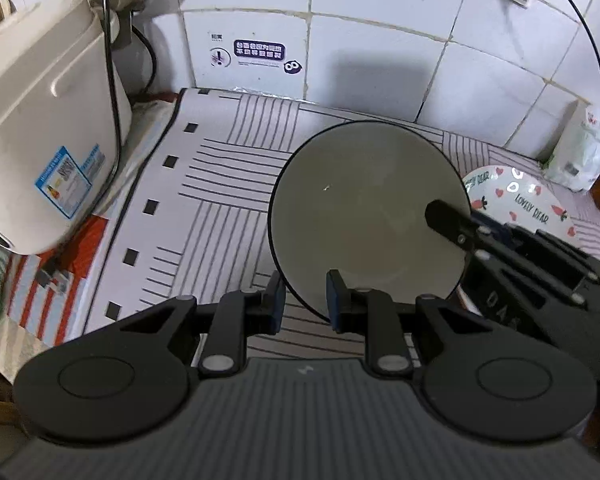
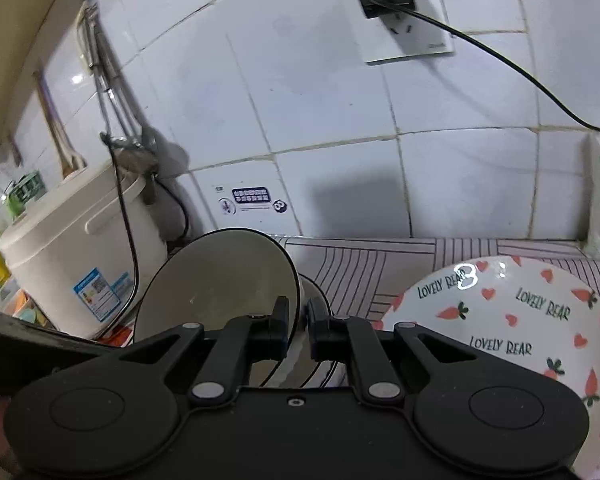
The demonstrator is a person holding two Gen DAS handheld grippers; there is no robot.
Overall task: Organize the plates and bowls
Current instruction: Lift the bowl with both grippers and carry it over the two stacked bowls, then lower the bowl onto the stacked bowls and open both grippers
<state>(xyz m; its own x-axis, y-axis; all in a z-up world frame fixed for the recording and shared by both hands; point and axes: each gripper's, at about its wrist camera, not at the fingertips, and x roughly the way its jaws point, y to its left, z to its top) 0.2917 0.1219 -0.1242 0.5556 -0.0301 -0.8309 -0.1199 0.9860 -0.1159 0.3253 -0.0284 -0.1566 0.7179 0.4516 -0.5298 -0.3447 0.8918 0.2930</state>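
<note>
Closest to the lens, the right claw (image 2: pixel 298 320) is clamped on the near rim of a grey bowl with a dark edge (image 2: pixel 220 280), one finger inside the wall and the other outside. That bowl is tipped up and lifted clear of the striped mat (image 1: pixel 220 168), its hollow turned toward the rice cooker side. In the left wrist view the same bowl (image 1: pixel 364 216) shows its whole grey inside, with the right claw's finger (image 1: pixel 446 220) pressed on its right wall.

Just in front of it, the left claw (image 1: pixel 303 300) stands parted, its fingers either side of the bowl's lower rim; I cannot tell whether they touch it, but they are not pinching.

Beneath the lifted bowl, in the right wrist view, another dark rim (image 2: pixel 320 308) shows, seemingly a second dish, though too hidden to be sure. Beside it to the right sits the white plate printed with carrots and hearts (image 2: pixel 512 320), resting on the surface.

To my eye the step is carrying this bowl to be stacked. Doing it well means keeping the pinch firm on that thin rim, levelling the bowl before lowering, and setting it down centred so it does not clip the carrot plate. Further off stand the white rice cooker (image 1: pixel 40 120) and its black cord (image 1: pixel 112 80) against the tiled wall (image 1: pixel 380 60).
</note>
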